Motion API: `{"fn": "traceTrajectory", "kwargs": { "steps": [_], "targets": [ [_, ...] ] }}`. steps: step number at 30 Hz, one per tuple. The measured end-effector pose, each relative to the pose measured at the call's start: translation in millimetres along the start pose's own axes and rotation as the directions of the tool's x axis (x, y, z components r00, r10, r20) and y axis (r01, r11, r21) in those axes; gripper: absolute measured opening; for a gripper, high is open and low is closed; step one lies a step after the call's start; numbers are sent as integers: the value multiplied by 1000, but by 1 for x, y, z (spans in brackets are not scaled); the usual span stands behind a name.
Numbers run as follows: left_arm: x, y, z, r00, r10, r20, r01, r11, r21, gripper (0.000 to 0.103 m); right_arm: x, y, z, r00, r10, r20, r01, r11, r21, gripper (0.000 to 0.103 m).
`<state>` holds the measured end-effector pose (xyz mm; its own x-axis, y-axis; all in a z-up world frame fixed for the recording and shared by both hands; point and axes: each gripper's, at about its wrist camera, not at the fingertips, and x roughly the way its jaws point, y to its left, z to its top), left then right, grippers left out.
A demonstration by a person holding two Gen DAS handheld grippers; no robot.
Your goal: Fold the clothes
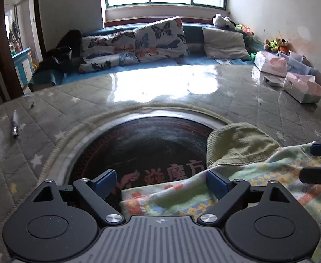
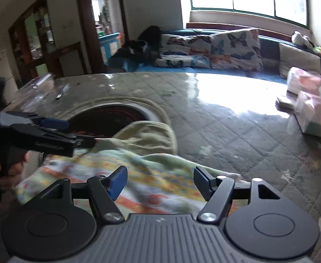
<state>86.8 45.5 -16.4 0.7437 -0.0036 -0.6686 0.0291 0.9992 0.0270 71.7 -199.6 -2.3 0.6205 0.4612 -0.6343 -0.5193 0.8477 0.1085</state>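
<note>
A small garment lies bunched on the table, half over a round black inset. Its patterned pastel part is nearest me, and an olive corduroy part lies behind it. My left gripper is open at the garment's left edge; cloth lies under its right finger and nothing is pinched. My right gripper is open low over the patterned cloth, which looks blurred. Each wrist view shows the other gripper from the side: the right gripper and the left gripper, held by a hand.
The table has a grey quilted star cover under a glossy sheet, with the black disc at its centre. Tissue packs and a white box stand at the far right. A pen-like object lies at the left. A cushioned bench is behind.
</note>
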Motion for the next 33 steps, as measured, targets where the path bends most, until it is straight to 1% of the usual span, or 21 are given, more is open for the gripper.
{"fn": "traceTrajectory", "kwargs": {
  "steps": [5, 8, 10, 15, 20, 24, 28, 31, 33],
  "targets": [
    [4, 6, -4, 999, 49, -17, -49, 999, 7, 91, -2, 18, -6, 1000, 16, -13, -17, 999, -44, 69],
    [5, 9, -7, 998, 56, -19, -56, 998, 5, 92, -4, 29, -10, 999, 26, -22, -27, 997, -70, 70],
    [-2, 11, -8, 998, 61, -12, -61, 998, 2, 91, -5, 36, -13, 999, 32, -27, -34, 996, -88, 69],
    [-32, 8, -18, 1000, 21, 21, -21, 1000, 8, 91, -13, 54, -19, 998, 49, -26, -52, 990, -135, 69],
    [-63, -1, -40, 999, -14, 42, 13, 1000, 23, 92, -18, 72, -31, 998, 61, -34, -66, 981, -184, 69],
    [-75, -6, -59, 999, 8, 46, -11, 998, 63, 92, -20, 78, -39, 998, 52, -39, -59, 977, -206, 69],
    [-76, -1, -73, 1000, 17, 24, -18, 999, 48, 93, -26, 80, -44, 998, 51, -36, -57, 977, -205, 69],
    [-75, 2, -79, 999, 35, 32, -36, 998, 50, 95, -23, 85, -49, 998, 33, -54, -45, 974, -223, 69],
    [-77, 4, -80, 999, 37, 32, -38, 998, 42, 95, -27, 88, -47, 998, 32, -48, -42, 972, -232, 69]
  ]
}}
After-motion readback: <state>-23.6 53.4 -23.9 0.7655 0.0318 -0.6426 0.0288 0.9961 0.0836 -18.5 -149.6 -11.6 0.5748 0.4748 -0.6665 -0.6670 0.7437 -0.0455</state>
